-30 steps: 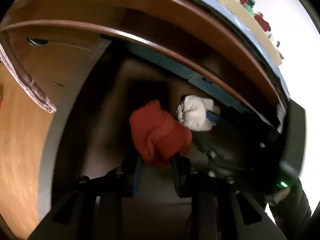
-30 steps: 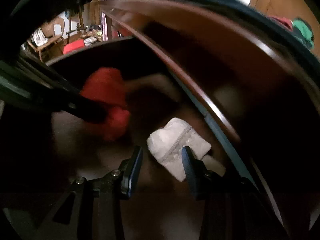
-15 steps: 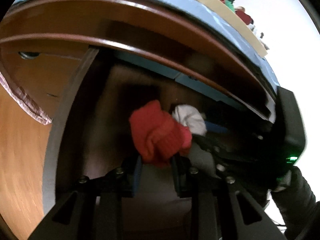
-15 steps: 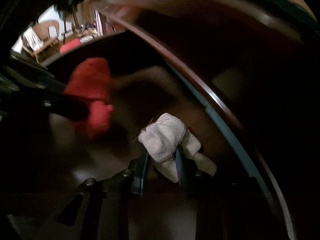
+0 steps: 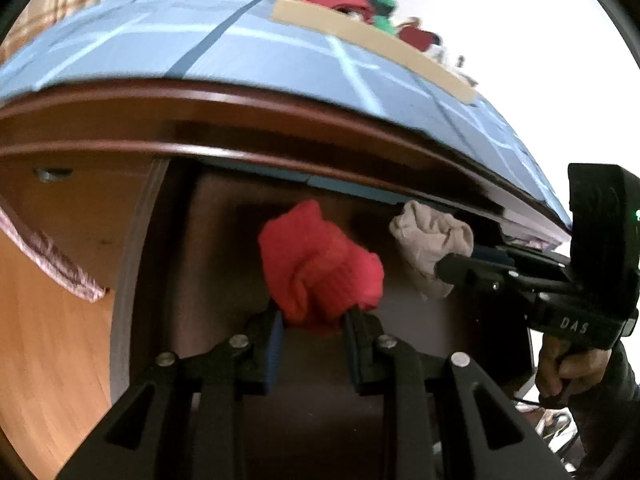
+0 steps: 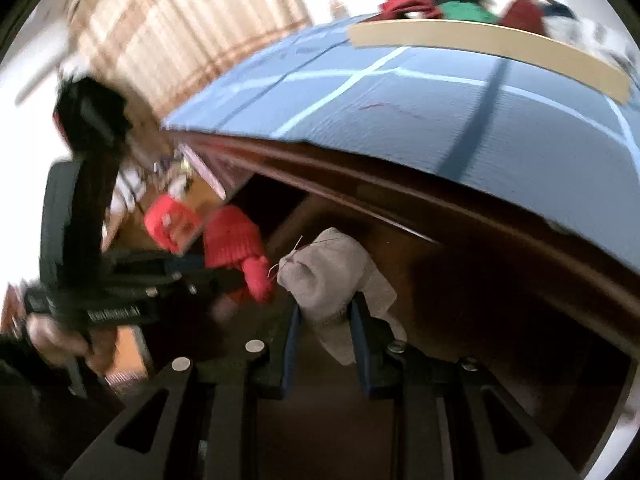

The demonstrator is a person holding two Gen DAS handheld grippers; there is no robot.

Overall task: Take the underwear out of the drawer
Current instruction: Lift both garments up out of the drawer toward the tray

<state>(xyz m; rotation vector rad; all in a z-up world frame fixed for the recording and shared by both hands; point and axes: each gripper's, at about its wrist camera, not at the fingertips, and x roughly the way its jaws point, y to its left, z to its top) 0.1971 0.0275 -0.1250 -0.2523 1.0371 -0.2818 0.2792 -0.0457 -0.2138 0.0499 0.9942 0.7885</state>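
Left wrist view: my left claw point(image 5: 314, 326) is clenched on the red underwear point(image 5: 320, 268) at frame centre, held over the dark drawer point(image 5: 224, 264). At centre right the right claw point(image 5: 452, 270) grips the grey underwear point(image 5: 432, 248) below the table point(image 5: 280, 48) edge. Both bundles look light, soft and limp; I judge a pinch through the bunched middle holds best, since loose tails droop. Only the right wrist view shows the grey tail hanging past the right claw's fingers point(image 6: 362, 336), and blurred curtains point(image 6: 192, 28) upper left.
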